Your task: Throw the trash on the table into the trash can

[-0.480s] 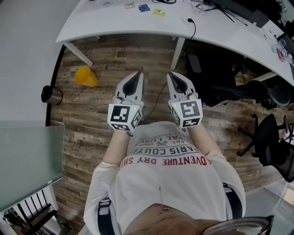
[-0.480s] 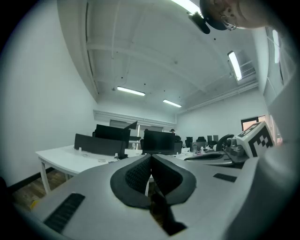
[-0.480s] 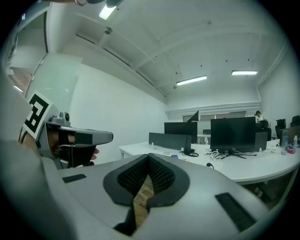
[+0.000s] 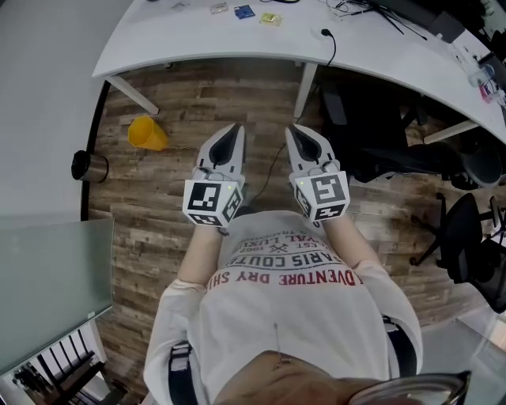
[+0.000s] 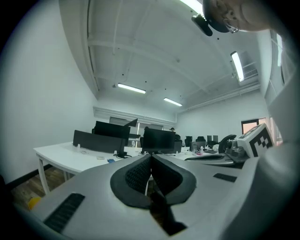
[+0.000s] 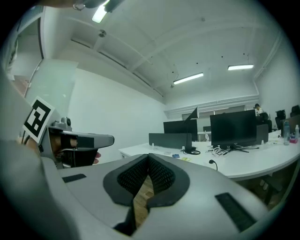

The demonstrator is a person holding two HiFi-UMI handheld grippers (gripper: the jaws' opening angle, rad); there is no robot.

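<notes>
- Left gripper [image 4: 235, 129]: jaws together, pads meeting at the tips, nothing between them. Held level in front of the person's chest, pointing at the table [image 4: 379, 55].
- Right gripper [image 4: 293, 129]: jaws likewise closed on nothing. It sits just beside the left one, apart from it, with the tips on about the same line.
- Trash: a blue packet [image 4: 244, 12], a yellow packet [image 4: 271, 19] and a clear wrapper [image 4: 219, 9] lie on the tabletop, straight ahead of both grippers and well apart from them.
- A black cable end [image 4: 326, 35] lies on the table ahead of the right gripper.
- Yellow container [image 4: 148, 133]: on its side on the wooden floor, out to the left of the left gripper and below it.
- Steel cylinder [image 4: 89, 166]: stands on the floor farther left again, by the wall.
- Cannot tell which of those two is the trash can.
- Black office chairs [image 4: 466, 237] stand well off to the right of the right gripper.
</notes>
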